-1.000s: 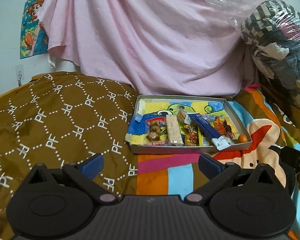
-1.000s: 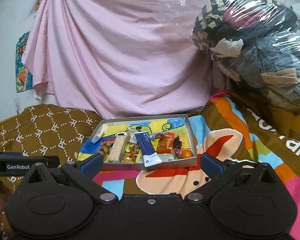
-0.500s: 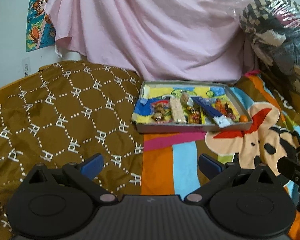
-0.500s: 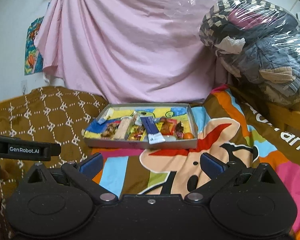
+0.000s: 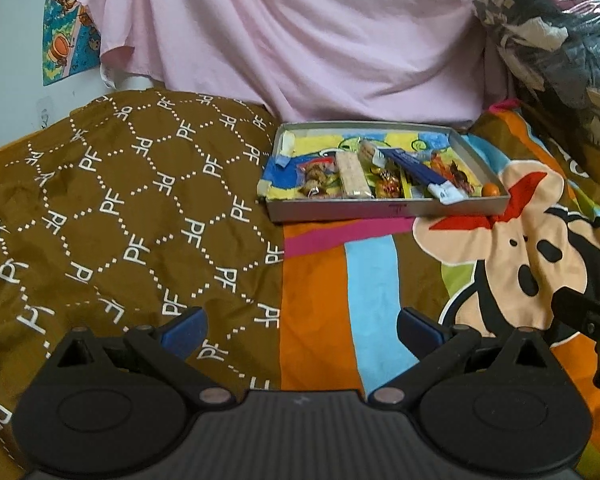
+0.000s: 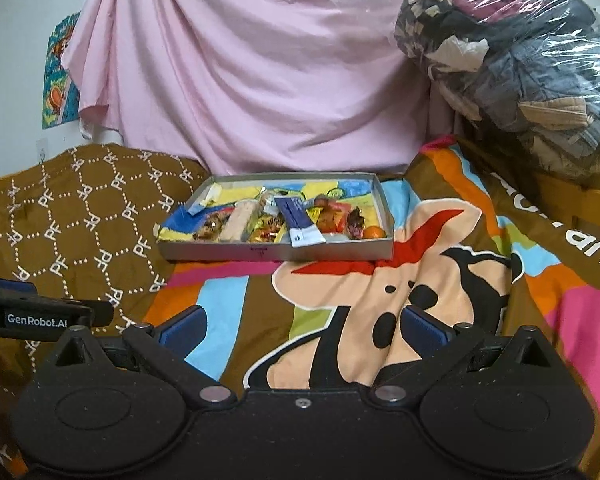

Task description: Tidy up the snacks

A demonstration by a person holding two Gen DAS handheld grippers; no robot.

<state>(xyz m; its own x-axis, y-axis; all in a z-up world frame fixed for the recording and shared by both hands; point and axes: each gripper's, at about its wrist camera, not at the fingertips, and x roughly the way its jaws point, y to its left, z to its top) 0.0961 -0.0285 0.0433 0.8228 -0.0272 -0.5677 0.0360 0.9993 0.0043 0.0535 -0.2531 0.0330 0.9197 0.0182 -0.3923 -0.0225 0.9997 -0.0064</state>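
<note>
A shallow grey tray [image 5: 388, 209] [image 6: 276, 253] lies on the bed, lined with a colourful cartoon sheet. Inside it sit several snacks: a pale cereal bar [image 5: 353, 176] [image 6: 239, 221], a long blue packet [image 5: 416, 170] [image 6: 298, 220], gold-wrapped sweets [image 5: 388, 186] [image 6: 266, 227] and a small orange ball [image 5: 490, 189] [image 6: 374, 233]. My left gripper [image 5: 302, 328] is open and empty, well short of the tray. My right gripper [image 6: 304, 330] is open too, holding nothing, over the cartoon blanket in front of the tray.
A brown quilt with a white hexagon pattern [image 5: 112, 216] [image 6: 72, 216] covers the left of the bed, a striped cartoon blanket [image 5: 500, 256] [image 6: 428, 280] the right. A pink sheet [image 5: 284, 40] hangs behind. A plastic-wrapped clothes bundle [image 6: 512, 64] is piled at the back right.
Both grippers have drawn back from the tray, which now looks smaller and farther away. More of the blanket shows in front. Both stay open and empty.
</note>
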